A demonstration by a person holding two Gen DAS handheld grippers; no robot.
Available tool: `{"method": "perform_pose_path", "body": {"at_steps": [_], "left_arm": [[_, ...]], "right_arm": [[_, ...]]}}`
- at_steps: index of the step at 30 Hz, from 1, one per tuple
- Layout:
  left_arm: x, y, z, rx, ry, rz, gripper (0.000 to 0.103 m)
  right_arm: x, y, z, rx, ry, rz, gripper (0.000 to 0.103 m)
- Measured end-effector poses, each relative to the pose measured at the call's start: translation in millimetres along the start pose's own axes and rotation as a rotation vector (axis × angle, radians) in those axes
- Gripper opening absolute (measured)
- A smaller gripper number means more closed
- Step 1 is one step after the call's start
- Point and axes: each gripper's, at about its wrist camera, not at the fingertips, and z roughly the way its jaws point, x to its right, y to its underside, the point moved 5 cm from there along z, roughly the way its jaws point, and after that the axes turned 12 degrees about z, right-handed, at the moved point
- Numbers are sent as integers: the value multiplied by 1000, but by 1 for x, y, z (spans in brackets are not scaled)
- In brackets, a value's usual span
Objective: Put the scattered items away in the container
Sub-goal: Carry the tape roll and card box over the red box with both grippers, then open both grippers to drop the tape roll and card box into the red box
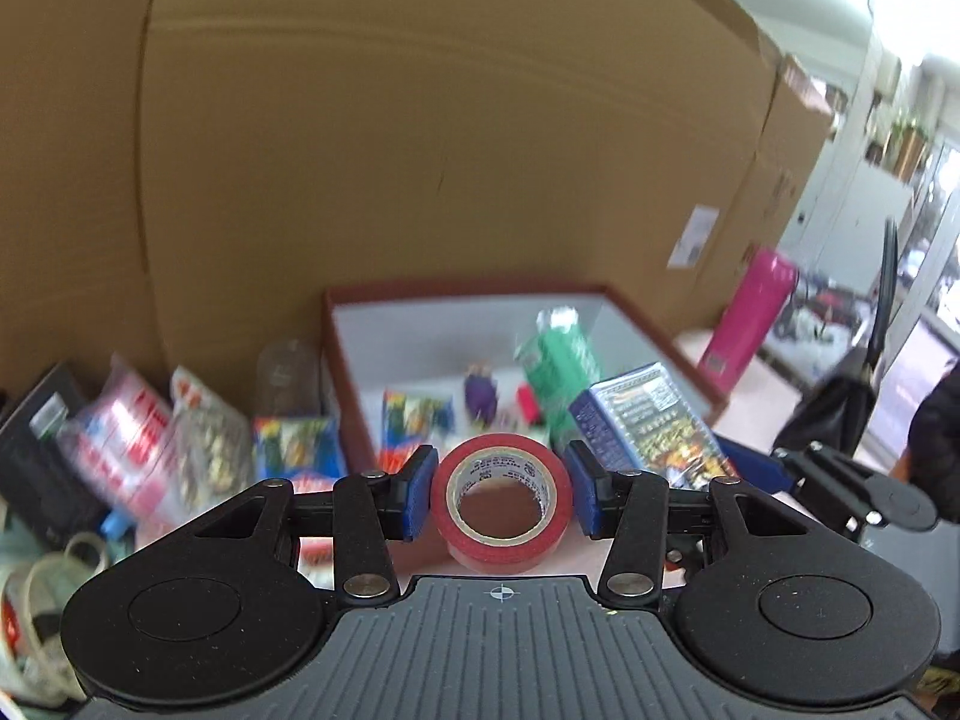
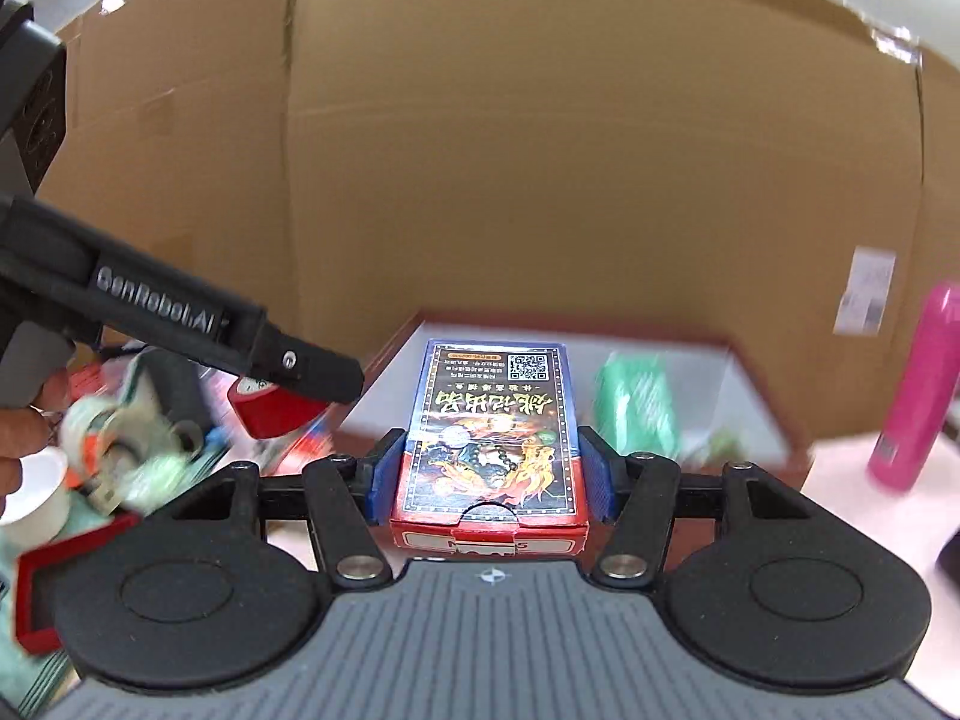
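Right up close, the right gripper (image 2: 490,468) has a card box (image 2: 492,438) pinched across its width, blue pads flat on both long sides, so it rides level and points straight at the tray (image 2: 762,354). Smart hold: squeezing the narrow sides keeps the printed face up and the box from twisting. Over on the left gripper (image 1: 501,495), the jaws are narrow on a red tape roll (image 1: 503,507), pads touching its outer wall on either side, hole facing the camera; gripping the rim that way stops it rolling out. Both loads hang near the tray's front edge, above the counter (image 1: 750,402). Inside the tray there's already a green packet (image 1: 561,360) and small bits. More clutter (image 1: 150,432) waits to the left, so I'd judge the tidying is partway, with two drops next.
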Motion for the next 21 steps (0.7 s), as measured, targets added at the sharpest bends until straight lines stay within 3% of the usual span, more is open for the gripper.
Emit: {"method": "perform_pose_path", "body": {"at_steps": [7, 13, 21], "left_arm": [[-18, -34, 68, -36, -6, -68, 47], [-30, -40, 119, -102, -70, -42, 47], [-37, -39, 158, -153, -104, -6, 48]], "right_arm": [[15, -27, 66, -55, 46, -35, 64], [19, -22, 122, -168, 46, -68, 64], [13, -13, 156, -253, 46, -102, 65]]}}
